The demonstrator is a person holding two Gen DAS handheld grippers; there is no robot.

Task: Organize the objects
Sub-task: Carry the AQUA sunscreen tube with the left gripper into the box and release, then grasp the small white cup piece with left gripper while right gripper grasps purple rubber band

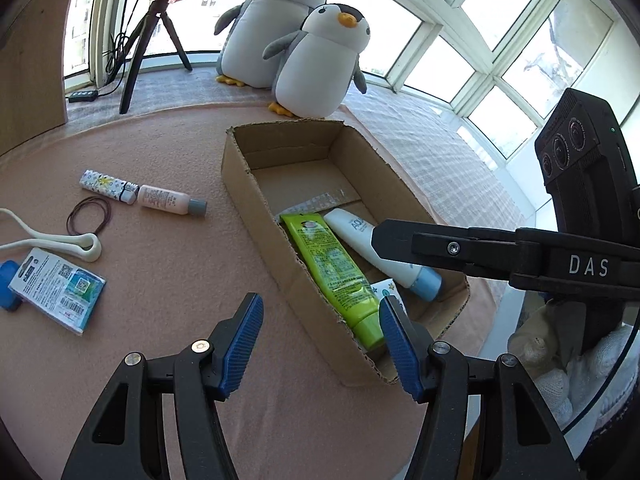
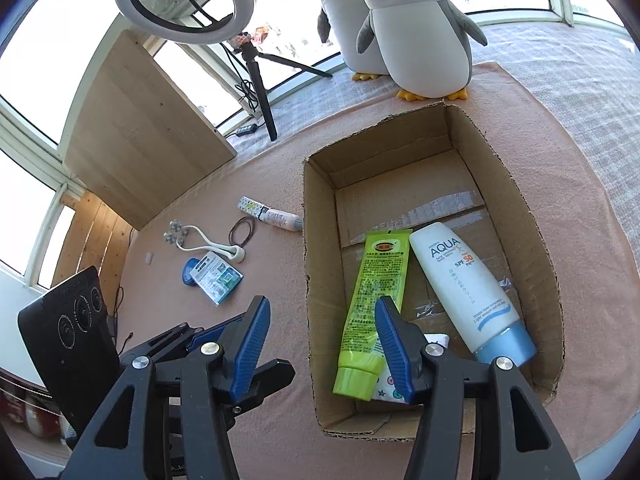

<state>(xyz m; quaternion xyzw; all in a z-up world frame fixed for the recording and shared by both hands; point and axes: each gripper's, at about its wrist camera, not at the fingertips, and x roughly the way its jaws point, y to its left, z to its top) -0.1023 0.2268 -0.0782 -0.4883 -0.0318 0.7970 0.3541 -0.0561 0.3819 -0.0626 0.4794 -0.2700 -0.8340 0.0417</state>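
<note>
Now both grippers hang over the pink cloth (image 1: 168, 280) with their blue pads spread apart and nothing between them. The left gripper (image 1: 320, 336) is above the near-left wall of the cardboard box (image 1: 256, 200), one pad over the cloth and one over the box. The right gripper (image 2: 320, 344) stands the same way across the left wall of the box (in the left view its arm reaches in from the right side, over the box).

Inside the box lie a green tube (image 2: 376, 304) and a white sunscreen bottle (image 2: 460, 284) with a light blue cap, side by side, caps toward the near end. Under the green tube's cap there is a small white packet (image 2: 386, 388) with coloured marks.

On the cloth left of the box, outside it, lie a small pink bottle (image 1: 170, 201) with a grey cap, touching end to end a patterned stick (image 1: 106, 185), then brown hair ties (image 1: 90, 216), a white roller tool (image 1: 52, 242) and a flat blue packet (image 1: 56, 290) with barcodes, partly on a blue round thing (image 1: 8, 286).

Two penguin toys (image 1: 316, 64) stand beyond the far end of the box, near the window, and a ring light on a tripod (image 2: 184, 0) is to the left.
</note>
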